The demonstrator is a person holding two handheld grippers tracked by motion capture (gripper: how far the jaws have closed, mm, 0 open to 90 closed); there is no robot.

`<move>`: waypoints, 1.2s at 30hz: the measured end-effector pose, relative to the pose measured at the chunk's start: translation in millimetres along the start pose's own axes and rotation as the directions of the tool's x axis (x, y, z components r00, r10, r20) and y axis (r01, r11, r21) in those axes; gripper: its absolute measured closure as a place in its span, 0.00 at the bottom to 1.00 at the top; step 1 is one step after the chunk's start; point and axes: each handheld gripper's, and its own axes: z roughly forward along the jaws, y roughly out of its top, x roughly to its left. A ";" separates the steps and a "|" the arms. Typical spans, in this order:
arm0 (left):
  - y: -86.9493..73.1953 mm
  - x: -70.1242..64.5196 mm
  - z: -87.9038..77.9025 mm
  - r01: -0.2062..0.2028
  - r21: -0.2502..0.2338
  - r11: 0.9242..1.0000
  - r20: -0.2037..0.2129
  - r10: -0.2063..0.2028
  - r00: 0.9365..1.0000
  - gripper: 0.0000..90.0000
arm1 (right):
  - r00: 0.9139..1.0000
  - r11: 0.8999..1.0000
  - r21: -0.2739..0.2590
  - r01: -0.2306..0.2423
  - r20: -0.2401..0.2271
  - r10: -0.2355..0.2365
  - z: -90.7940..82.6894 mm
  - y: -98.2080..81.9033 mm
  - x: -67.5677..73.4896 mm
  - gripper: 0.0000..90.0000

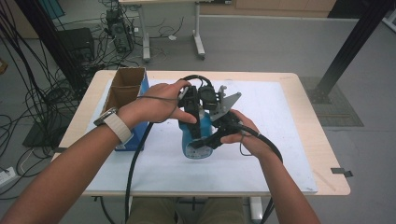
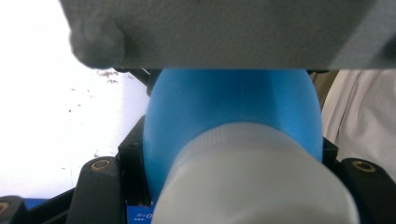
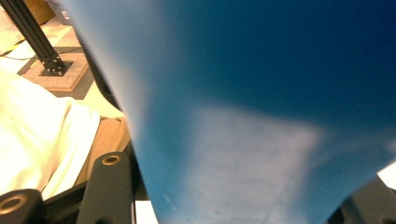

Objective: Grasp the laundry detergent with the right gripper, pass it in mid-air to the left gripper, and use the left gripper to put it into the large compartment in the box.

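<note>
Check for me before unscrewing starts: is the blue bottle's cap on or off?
On. The white cap sits on the blue bottle, between the left gripper's jaws.

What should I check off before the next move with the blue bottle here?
1. Left claw shut on the blue bottle near its white cap: ok.
2. Right claw shut on the bottle's body: ok.
3. Bottle lifted or resting on the white mat: cannot tell.
4. Cap tight or loosened: cannot tell.
5. Cardboard box stands apart, to the left of the bottle: ok.
6. Cables trail off the near table edge, free of the bottle: ok.
</note>
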 end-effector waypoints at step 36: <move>-4.8 1.6 -6.0 0.049 0.012 0.999 -0.021 -0.049 0.999 0.42 | 0.979 0.987 0.099 -0.129 0.169 0.111 -49.6 -25.8 6.5 0.13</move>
